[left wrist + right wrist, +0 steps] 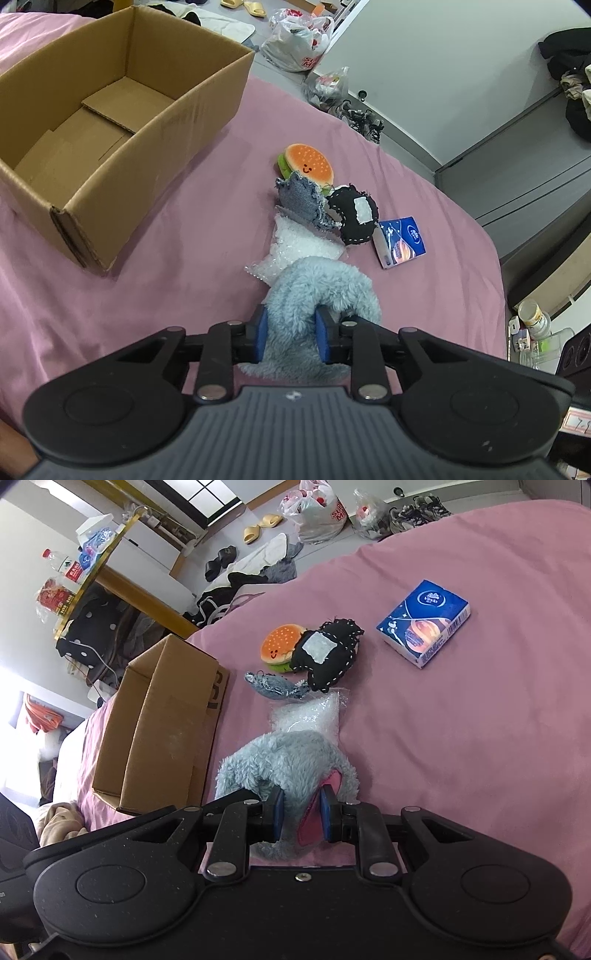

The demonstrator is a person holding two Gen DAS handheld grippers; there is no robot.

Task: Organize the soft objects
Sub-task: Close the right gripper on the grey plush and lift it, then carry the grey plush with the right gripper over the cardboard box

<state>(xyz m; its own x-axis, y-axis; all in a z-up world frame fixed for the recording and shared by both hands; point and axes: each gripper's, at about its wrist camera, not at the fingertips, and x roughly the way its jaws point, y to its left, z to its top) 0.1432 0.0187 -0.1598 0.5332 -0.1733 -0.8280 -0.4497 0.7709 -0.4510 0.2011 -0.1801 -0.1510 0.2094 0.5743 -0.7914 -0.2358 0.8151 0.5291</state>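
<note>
Both my left gripper and right gripper have jaws clamped on the blue plush; I should lift together toward the cardboard box, avoiding stretching

Pink bedspread, cluttered floor, bright window

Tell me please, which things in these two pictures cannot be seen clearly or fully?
- Fluffy blue plush: its lower part is hidden behind the left gripper in the left wrist view, and behind the right gripper in the right wrist view.
- Clear bag of white pellets: near end covered by the plush, both views.
- Burger toy: partly hidden by the denim piece.
- Cardboard box: inside not visible in the right wrist view.
</note>
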